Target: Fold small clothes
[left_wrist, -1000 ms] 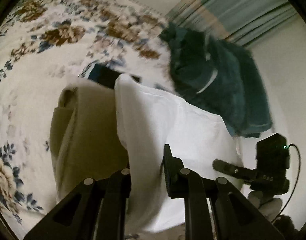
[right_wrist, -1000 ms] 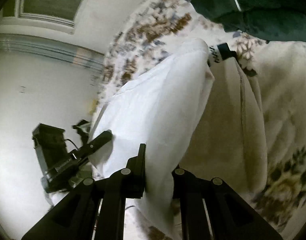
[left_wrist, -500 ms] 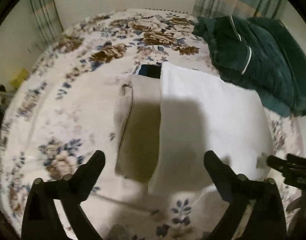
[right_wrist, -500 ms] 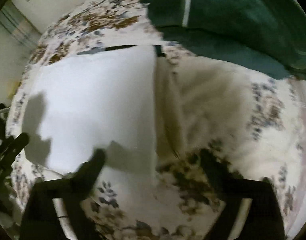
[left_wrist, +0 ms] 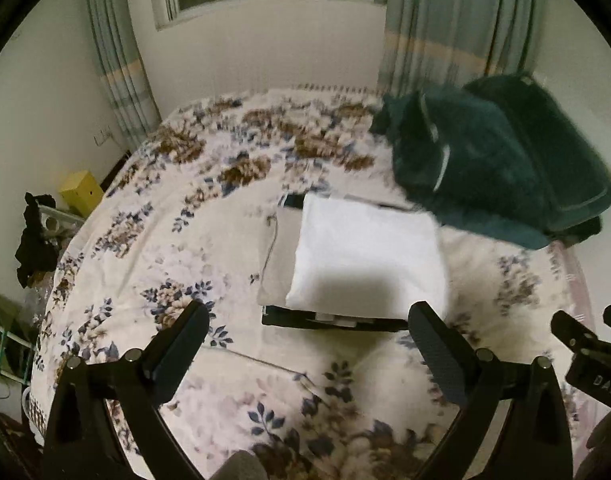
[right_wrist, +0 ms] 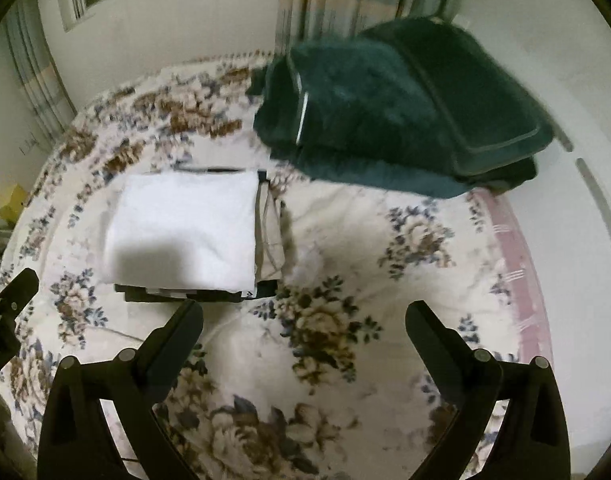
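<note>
A folded white garment (left_wrist: 369, 256) lies flat on top of a stack of folded clothes on the floral bed. A beige folded piece (left_wrist: 276, 256) shows beside it and dark pieces (left_wrist: 329, 320) under its near edge. The stack also shows in the right wrist view: the white garment (right_wrist: 185, 228), the beige piece (right_wrist: 270, 236). My left gripper (left_wrist: 307, 326) is open and empty, held above the bed just short of the stack. My right gripper (right_wrist: 303, 324) is open and empty, to the right of the stack over bare bedspread.
A folded dark green blanket (left_wrist: 501, 160) lies at the back right of the bed (left_wrist: 209, 208), also in the right wrist view (right_wrist: 393, 112). Curtains (left_wrist: 117, 52) and a window are behind. A yellow box (left_wrist: 81, 196) and a rack sit at the left bedside.
Both grippers let go of the white garment, opened wide and pulled back and up. The white garment now lies flat on the stack.
</note>
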`<state>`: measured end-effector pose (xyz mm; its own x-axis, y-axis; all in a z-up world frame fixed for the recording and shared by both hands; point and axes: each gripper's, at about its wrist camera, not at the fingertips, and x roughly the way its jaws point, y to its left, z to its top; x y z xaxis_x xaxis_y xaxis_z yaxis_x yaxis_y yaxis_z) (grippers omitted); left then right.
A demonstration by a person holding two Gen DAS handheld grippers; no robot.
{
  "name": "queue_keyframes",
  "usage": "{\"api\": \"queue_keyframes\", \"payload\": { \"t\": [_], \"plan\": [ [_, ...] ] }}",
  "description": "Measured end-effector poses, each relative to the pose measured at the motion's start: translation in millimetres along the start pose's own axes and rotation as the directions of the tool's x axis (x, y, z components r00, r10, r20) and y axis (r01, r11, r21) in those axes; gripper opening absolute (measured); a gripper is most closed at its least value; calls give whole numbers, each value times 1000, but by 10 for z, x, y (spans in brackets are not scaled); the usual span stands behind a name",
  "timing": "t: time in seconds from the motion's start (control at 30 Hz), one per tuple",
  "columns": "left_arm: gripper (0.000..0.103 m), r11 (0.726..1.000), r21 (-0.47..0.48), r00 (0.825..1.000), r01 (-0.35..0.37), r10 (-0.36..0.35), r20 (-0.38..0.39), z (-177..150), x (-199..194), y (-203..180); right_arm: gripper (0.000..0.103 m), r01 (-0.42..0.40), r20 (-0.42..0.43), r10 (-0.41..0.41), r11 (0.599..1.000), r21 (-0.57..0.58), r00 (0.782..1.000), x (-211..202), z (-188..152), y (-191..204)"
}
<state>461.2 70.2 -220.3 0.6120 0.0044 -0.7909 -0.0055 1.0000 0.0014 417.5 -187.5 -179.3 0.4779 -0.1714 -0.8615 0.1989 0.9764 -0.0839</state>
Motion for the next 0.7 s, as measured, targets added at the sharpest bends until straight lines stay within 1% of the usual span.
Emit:
{"api": "queue_keyframes", "payload": {
  "t": [0.1, 0.23, 0.4, 0.5, 0.6, 0.7],
  "plan": [
    [102, 1000, 12, 999, -12, 12, 51, -52, -473, -59, 102, 1, 62, -1, 1000, -9, 998, -639, -108, -94],
    [102, 1000, 0, 995, -12, 12, 99, -156, -1112, -73, 102, -11, 136, 12, 1000, -5, 991, -1445, -285, -213],
    [102, 1000, -14, 986, -2, 4, 165, -261, -1777, -76, 102, -33, 227, 35, 999, -16, 973, -2357, -565, -353],
    [102, 999, -32, 979, -1, 8, 202, -344, -2140, -65, 102, -38, 271, 44, 999, -29, 962, -2788, -735, -400],
    [102, 999, -38, 975, 9, -1, 221, -437, -2377, -69, 102, -53, 308, 64, 998, -42, 949, -3191, -906, -457],
    [102, 999, -39, 972, 13, -3, 236, -534, -2583, -74, 102, -62, 335, 76, 997, -53, 939, -3456, -1028, -495]
  ]
}}
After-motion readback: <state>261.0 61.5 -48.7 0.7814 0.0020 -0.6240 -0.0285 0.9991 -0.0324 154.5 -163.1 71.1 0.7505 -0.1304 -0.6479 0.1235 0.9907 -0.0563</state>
